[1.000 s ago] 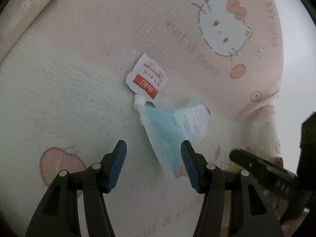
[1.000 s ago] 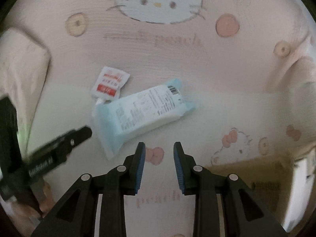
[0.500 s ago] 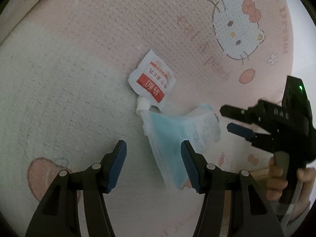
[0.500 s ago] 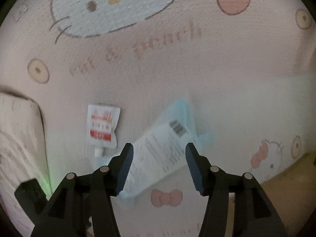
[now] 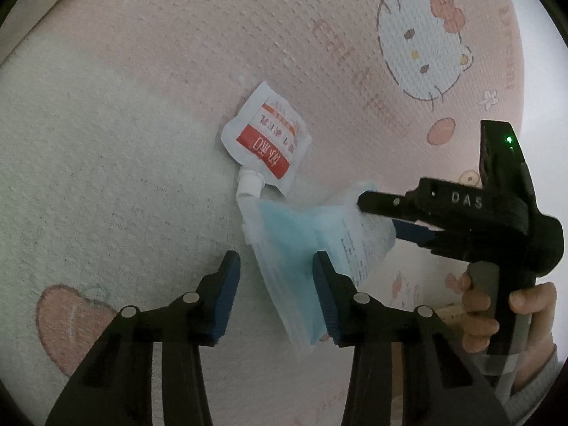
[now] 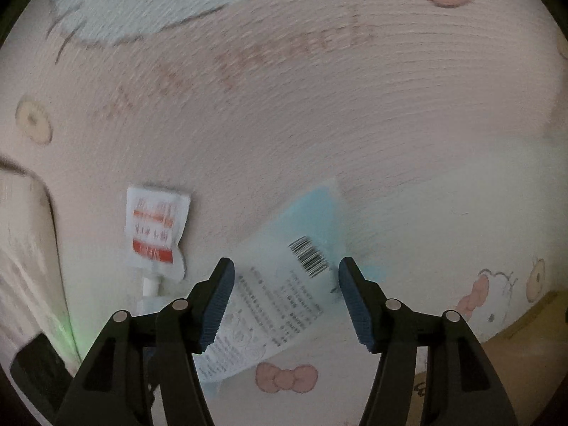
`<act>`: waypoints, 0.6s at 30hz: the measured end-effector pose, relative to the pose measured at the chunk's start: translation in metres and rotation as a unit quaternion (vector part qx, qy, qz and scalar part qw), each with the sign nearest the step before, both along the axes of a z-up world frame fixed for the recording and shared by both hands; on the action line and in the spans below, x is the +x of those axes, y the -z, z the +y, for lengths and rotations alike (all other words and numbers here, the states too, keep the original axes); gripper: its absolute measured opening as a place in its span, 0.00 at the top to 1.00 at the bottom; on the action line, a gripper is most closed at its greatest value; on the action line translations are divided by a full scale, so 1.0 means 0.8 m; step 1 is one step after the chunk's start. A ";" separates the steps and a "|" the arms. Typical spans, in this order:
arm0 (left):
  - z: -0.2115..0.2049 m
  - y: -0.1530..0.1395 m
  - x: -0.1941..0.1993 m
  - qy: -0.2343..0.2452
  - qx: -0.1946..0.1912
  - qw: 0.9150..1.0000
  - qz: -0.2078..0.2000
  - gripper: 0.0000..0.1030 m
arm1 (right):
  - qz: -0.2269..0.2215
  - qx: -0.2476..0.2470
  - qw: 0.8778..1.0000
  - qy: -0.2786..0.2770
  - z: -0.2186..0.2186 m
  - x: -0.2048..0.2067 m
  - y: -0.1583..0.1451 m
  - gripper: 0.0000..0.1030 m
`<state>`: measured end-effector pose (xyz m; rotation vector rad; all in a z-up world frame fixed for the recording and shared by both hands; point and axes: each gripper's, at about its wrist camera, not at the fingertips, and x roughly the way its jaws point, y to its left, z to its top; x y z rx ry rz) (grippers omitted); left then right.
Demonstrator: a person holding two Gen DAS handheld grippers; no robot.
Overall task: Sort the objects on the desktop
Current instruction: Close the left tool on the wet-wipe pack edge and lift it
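A light-blue pack of masks with a white printed label (image 5: 312, 245) lies on the pink Hello Kitty blanket (image 5: 319, 53). A small white and red spouted pouch (image 5: 264, 143) lies just beyond it, its cap touching the pack. My left gripper (image 5: 277, 284) is open, hovering near the pack's near end. My right gripper (image 6: 284, 298) is open, its fingers straddling the barcode end of the pack (image 6: 280, 294). It also shows in the left wrist view (image 5: 397, 216), with fingertips at the pack's far end. The pouch shows in the right wrist view (image 6: 156, 227).
The blanket covers the whole surface, with cartoon prints. A folded cream cloth edge (image 6: 25, 248) lies at the left of the right wrist view. A brown surface (image 6: 514, 355) shows past the blanket's edge at the lower right.
My right gripper opened wider and moved down onto the barcode end of the pack. My left gripper stayed open and moved slightly closer.
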<state>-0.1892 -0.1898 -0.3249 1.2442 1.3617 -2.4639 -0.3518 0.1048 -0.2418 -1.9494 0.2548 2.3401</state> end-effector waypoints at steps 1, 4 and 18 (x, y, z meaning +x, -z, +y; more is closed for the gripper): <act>-0.001 0.000 0.002 -0.001 0.003 1.000 0.001 0.59 | -0.005 -0.005 1.000 -0.007 -0.004 0.003 0.001 0.43; -0.009 0.003 0.009 -0.007 0.030 1.000 0.005 0.66 | -0.012 -0.016 1.000 -0.017 -0.011 0.011 0.001 0.42; -0.014 0.004 0.067 0.020 0.078 0.996 -0.033 0.67 | -0.026 -0.067 0.997 0.020 -0.024 0.108 0.007 0.42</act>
